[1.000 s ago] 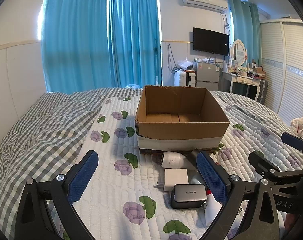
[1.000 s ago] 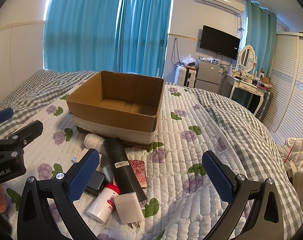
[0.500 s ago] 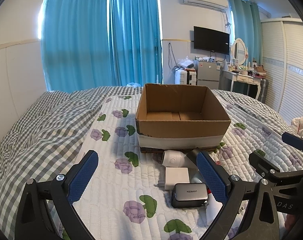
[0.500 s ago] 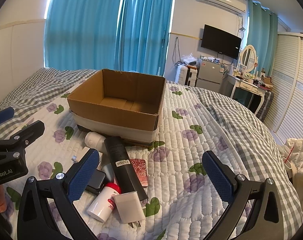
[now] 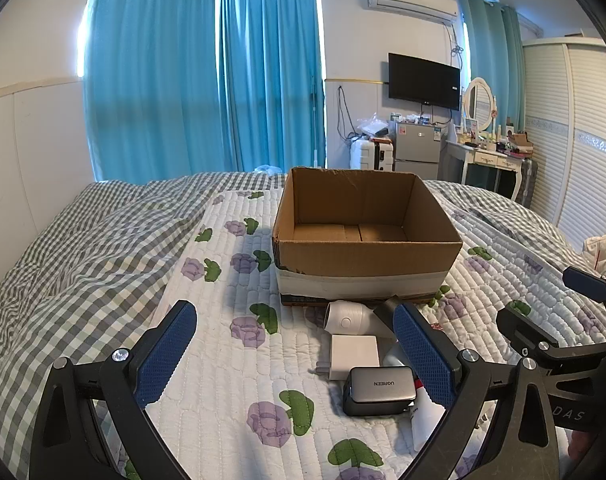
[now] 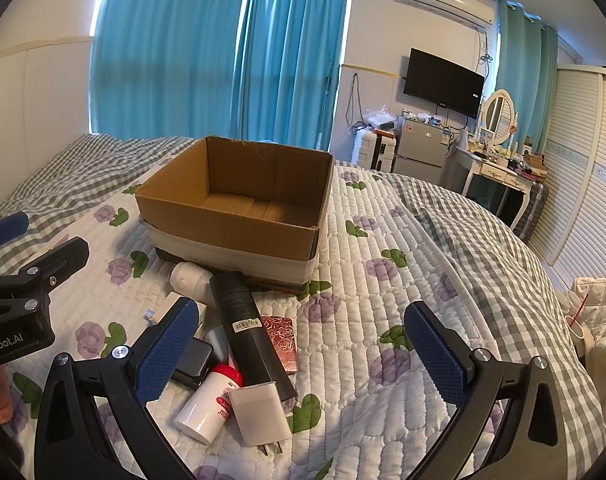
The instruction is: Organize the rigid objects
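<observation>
Daylight through blue curtains, sharp pictures with strong fisheye bending.

The light comes from behind the curtains (image 5: 207,76), which glow bright blue, with a white overexposed strip at their left edge in both views. The room is evenly bright and a little cool in colour. The cardboard box (image 5: 363,232) gives a soft shadow on the quilt (image 5: 223,320) at its left side, and its inside is darker. The near parts of the left gripper (image 5: 295,354) and the right gripper (image 6: 299,350) are dark, almost silhouettes. Both views are in focus, without motion blur. Straight lines such as the wardrobe (image 6: 583,184) curve near the borders, and the corners are black.
</observation>
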### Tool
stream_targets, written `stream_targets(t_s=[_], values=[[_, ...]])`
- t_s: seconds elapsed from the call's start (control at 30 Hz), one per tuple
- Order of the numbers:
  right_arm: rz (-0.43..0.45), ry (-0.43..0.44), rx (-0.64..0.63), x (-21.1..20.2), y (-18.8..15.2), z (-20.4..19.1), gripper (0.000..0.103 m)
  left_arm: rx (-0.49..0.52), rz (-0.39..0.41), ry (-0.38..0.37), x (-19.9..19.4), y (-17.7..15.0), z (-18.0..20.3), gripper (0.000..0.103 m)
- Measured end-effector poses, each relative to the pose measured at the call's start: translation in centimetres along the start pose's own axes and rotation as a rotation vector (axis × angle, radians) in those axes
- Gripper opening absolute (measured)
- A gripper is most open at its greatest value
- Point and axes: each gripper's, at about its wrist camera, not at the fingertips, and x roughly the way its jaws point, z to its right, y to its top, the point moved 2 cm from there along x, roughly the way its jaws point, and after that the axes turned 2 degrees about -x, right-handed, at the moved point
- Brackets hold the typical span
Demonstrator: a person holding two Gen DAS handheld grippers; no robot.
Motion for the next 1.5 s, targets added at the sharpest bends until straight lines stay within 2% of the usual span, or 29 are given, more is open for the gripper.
stream_targets(t_s=[0.27, 0.43, 0.57, 0.63, 0.7, 0.8, 0.87, 0.97, 1.03, 1.1, 1.13, 1.17, 1.2, 1.23, 1.33, 1.5], values=[[-0.006, 0.024, -0.005, -0.1, 0.0, -0.2, 0.103, 0.009, -0.001, 0.010, -0.4, -0.4, 0.1, 0.101], [0.027, 0.044, -0.001, -1.4, 0.7, 0.2, 0.103, 0.008, -0.009, -0.004, -1.5, -0.2, 0.5, 0.101], [-0.009, 0.037, -0.007, -1.8, 2.0, 1.2, 0.103, 0.046, -0.115, -0.036, -0.7, -0.6, 1.9, 0.101], [-0.083, 0.083, -0.017, -1.1, 2.3, 1.8, 0.103, 0.082, -0.190, -0.042, 0.3, -1.3, 3.1, 0.101], [-0.157, 0.078, -0.067, -0.1, 1.9, 1.9, 0.103, 0.108, -0.302, -0.055, 2.1, -2.6, 4.5, 0.101], [-0.253, 0.018, -0.190, 1.8, 0.3, 1.5, 0.103, 0.078, -0.445, -0.119, 4.3, -4.7, 6.0, 0.099], [-0.297, 0.026, -0.189, 2.4, -0.9, 1.9, 0.103, 0.055, -0.516, -0.146, 5.4, -6.0, 6.9, 0.098], [-0.329, 0.030, -0.148, 3.0, -1.8, 2.8, 0.103, 0.042, -0.575, -0.164, 6.3, -7.1, 7.8, 0.097], [-0.339, 0.030, -0.113, 3.3, -2.1, 3.5, 0.103, 0.045, -0.607, -0.194, 6.7, -7.5, 8.6, 0.087], [-0.350, 0.039, -0.085, 3.5, -2.3, 4.1, 0.103, 0.051, -0.642, -0.212, 7.3, -7.8, 9.2, 0.064], [-0.354, 0.041, -0.078, 3.7, -2.3, 4.2, 0.103, 0.052, -0.663, -0.222, 7.6, -8.1, 9.5, 0.061], [-0.357, 0.045, -0.067, 3.8, -2.3, 4.4, 0.103, 0.048, -0.686, -0.236, 8.0, -8.5, 9.8, 0.053], [-0.359, 0.049, -0.056, 3.8, -2.3, 4.6, 0.103, 0.042, -0.702, -0.249, 8.4, -8.9, 10.0, 0.042], [-0.361, 0.052, -0.048, 3.8, -2.3, 4.7, 0.103, 0.030, -0.713, -0.267, 8.6, -9.3, 10.0, 0.037], [-0.364, 0.060, -0.034, 3.9, -2.4, 4.7, 0.103, 0.053, -0.675, -0.271, 7.4, -9.1, 10.0, 0.037], [-0.384, 0.089, -0.039, 4.2, -2.6, 4.1, 0.103, 0.039, -0.583, -0.288, 2.8, -7.9, 8.3, 0.037]])
